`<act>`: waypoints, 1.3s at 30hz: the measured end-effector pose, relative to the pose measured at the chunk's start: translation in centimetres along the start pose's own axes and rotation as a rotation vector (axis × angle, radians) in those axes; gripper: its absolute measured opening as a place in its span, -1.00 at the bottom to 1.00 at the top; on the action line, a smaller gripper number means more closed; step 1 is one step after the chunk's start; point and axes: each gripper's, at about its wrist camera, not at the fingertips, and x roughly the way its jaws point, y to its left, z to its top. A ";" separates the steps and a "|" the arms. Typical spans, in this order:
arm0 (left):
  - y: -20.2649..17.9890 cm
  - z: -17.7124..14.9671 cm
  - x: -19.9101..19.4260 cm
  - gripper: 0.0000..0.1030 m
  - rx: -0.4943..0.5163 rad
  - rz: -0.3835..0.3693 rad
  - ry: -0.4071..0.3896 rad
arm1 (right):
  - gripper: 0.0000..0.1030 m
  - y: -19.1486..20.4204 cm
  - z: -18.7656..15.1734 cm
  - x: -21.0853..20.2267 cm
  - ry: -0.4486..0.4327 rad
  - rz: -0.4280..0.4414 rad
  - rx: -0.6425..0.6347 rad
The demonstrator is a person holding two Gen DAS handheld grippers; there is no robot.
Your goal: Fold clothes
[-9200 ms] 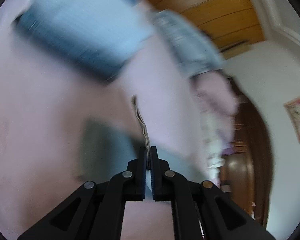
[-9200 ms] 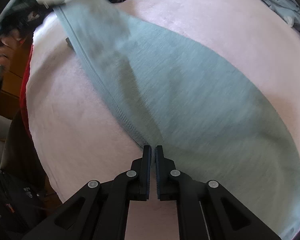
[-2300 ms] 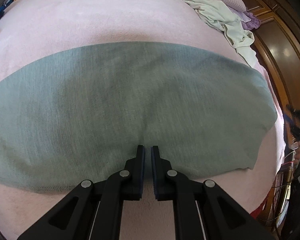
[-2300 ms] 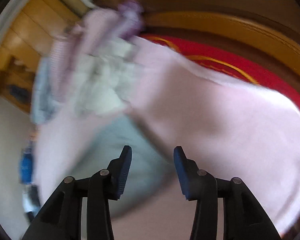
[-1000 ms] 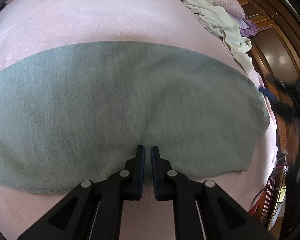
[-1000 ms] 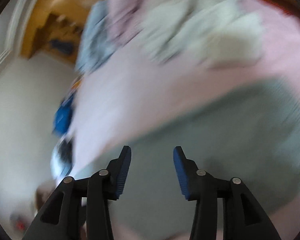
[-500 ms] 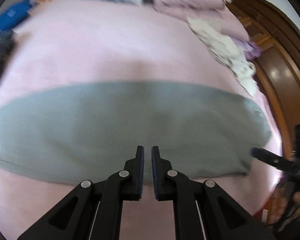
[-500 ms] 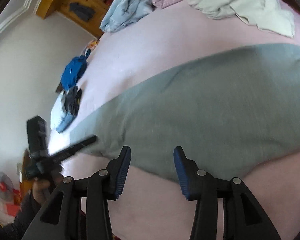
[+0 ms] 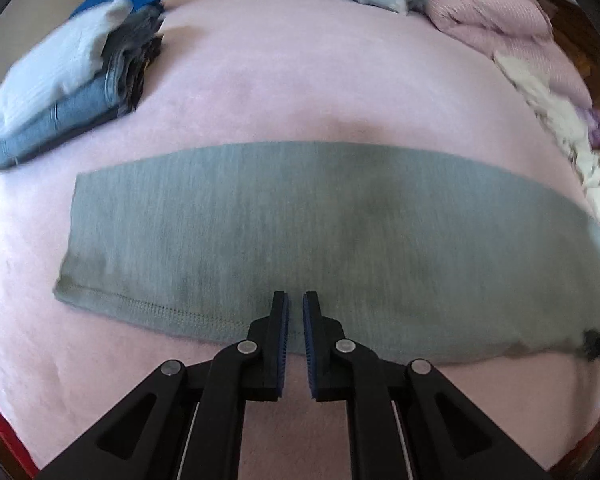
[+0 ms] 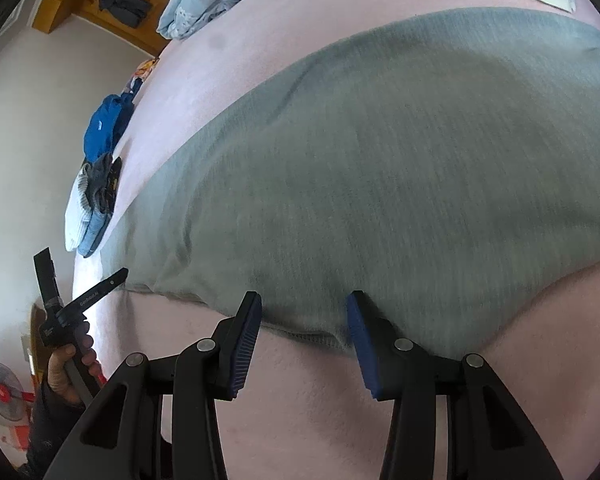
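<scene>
Grey garment [image 9: 324, 240] flat on pink bed [image 9: 280, 92]. Left gripper [image 9: 294, 308] jaws nearly closed, empty, over its near hem; right gripper [image 10: 304, 308] jaws half-open, empty, same hem.

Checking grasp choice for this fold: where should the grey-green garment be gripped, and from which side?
Probably the stitched near hem of the grey-green garment, approached from the near bed edge: it lies flat, and that raised edge sits before the open right gripper.
</scene>
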 end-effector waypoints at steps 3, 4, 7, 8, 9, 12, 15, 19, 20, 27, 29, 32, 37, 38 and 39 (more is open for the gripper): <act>-1.5 -0.4 0.0 -0.88 0.093 0.072 -0.031 | -0.11 1.0 -0.4 0.8 0.000 -0.037 -0.016; -1.5 -0.5 0.0 -0.88 0.098 0.076 -0.038 | -0.11 1.0 -0.4 0.8 0.000 -0.046 -0.017; -1.5 -0.8 -0.1 -0.88 0.114 0.087 -0.059 | -0.10 1.4 -0.4 1.1 0.001 -0.063 -0.019; -1.1 -0.8 -0.1 -0.88 0.102 0.071 -0.062 | -0.10 1.5 -0.4 1.2 0.002 -0.068 -0.020; -0.6 -0.8 -0.1 -0.88 0.088 0.052 -0.064 | -0.10 1.7 -0.4 1.4 0.003 -0.073 -0.021; -0.4 -0.7 0.2 -0.87 0.062 0.010 -0.071 | -0.10 2.1 -0.3 1.7 0.008 -0.093 -0.028; -0.3 -1.0 0.2 -0.87 0.065 -0.009 -0.095 | -0.10 2.4 -0.3 1.9 0.010 -0.118 -0.035; -0.3 -1.8 0.2 -0.86 0.057 -0.009 -0.147 | -0.10 3.2 -0.3 2.4 0.007 -0.151 -0.045; -0.3 -2.1 0.1 -0.86 0.056 -0.008 -0.165 | -0.10 3.5 -0.3 2.5 0.008 -0.166 -0.052; -0.3 -3.3 -1.0 -0.85 0.101 -0.023 -0.252 | -0.11 11.0 -0.3 2.5 -0.026 -0.129 -0.189; 1.6 -3.0 -1.7 -0.85 0.029 -0.097 -0.254 | -0.11 14.8 -0.2 3.7 -0.018 -0.114 -0.284; 3.7 -2.8 -2.8 -0.75 -0.005 -0.083 -0.260 | -0.11 18.8 0.6 6.4 0.000 -0.130 -0.367; 6.5 -1.3 -4.2 -0.53 -0.017 0.048 -0.291 | -0.11 19.6 0.8 11.8 0.095 -0.223 -0.364; 7.0 -0.9 -4.4 -0.46 -0.019 0.080 -0.297 | -0.10 19.3 0.6 12.7 0.117 -0.240 -0.366; 7.3 -0.9 -4.6 -0.45 -0.035 0.081 -0.297 | -0.10 19.2 0.3 13.3 0.129 -0.253 -0.373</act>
